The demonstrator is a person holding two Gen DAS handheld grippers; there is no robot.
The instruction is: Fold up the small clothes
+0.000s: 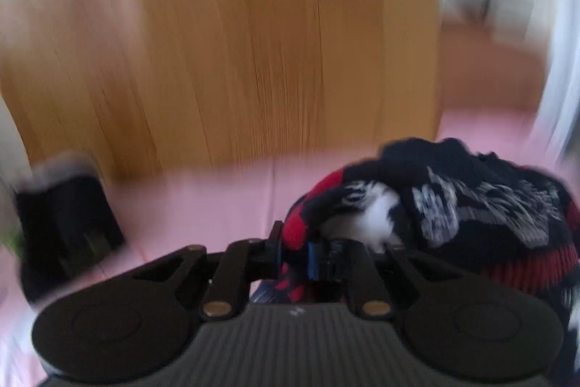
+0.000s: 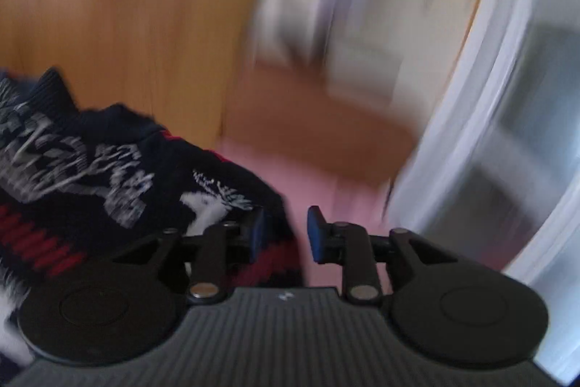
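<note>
A small navy knit sweater (image 1: 471,198) with a white-grey pattern and red stripes lies bunched on a pink surface (image 1: 203,205). In the left wrist view my left gripper (image 1: 301,256) is shut on a red and navy fold of the sweater, which bulges to the right of the fingers. In the right wrist view the sweater (image 2: 90,169) fills the left side. My right gripper (image 2: 286,234) is open, its blue pads (image 2: 314,234) apart. The sweater's edge lies against the left finger and partly in the gap, and the pads do not press on it. Both views are blurred.
A wooden panel (image 1: 253,42) stands behind the pink surface. A black boxy object (image 1: 69,227) sits at the left. A white curtain or frame (image 2: 471,133) rises at the right, with a brown area (image 2: 308,133) beyond the pink edge.
</note>
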